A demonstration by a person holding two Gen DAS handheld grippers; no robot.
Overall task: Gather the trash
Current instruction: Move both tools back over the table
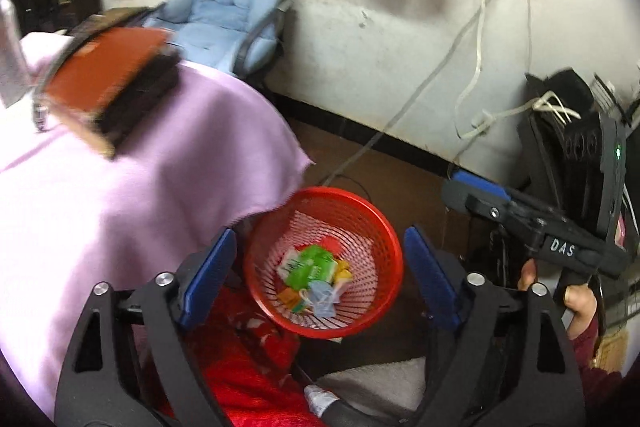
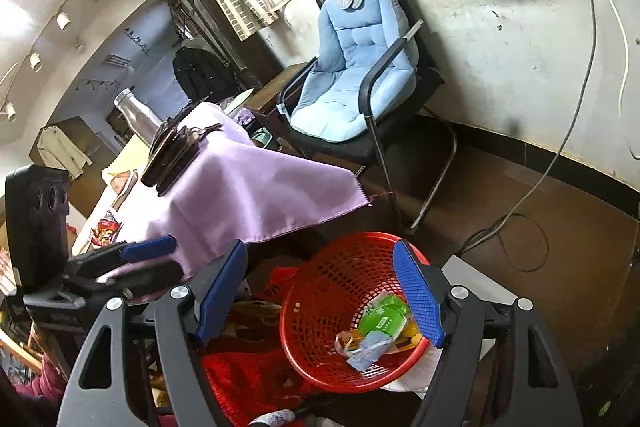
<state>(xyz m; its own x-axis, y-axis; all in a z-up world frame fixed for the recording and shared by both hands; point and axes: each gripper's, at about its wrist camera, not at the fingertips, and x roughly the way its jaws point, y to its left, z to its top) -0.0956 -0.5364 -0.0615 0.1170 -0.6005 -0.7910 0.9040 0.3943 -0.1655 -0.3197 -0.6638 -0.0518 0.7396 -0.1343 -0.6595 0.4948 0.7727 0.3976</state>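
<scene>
The left gripper (image 1: 320, 279) is released, jaws spread wide and empty, directly above the red mesh basket (image 1: 372, 227). The right gripper (image 2: 320, 291) is likewise spread and empty, over the same basket. The trash (image 1: 312, 277), a green packet, a blue mask and wrappers, lies on the basket's bottom. The basket stands beside the corner of the purple-draped table (image 1: 140, 167).

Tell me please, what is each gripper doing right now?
Left gripper: open, empty, above the red bin.
Right gripper: open, empty, also over the bin.
</scene>
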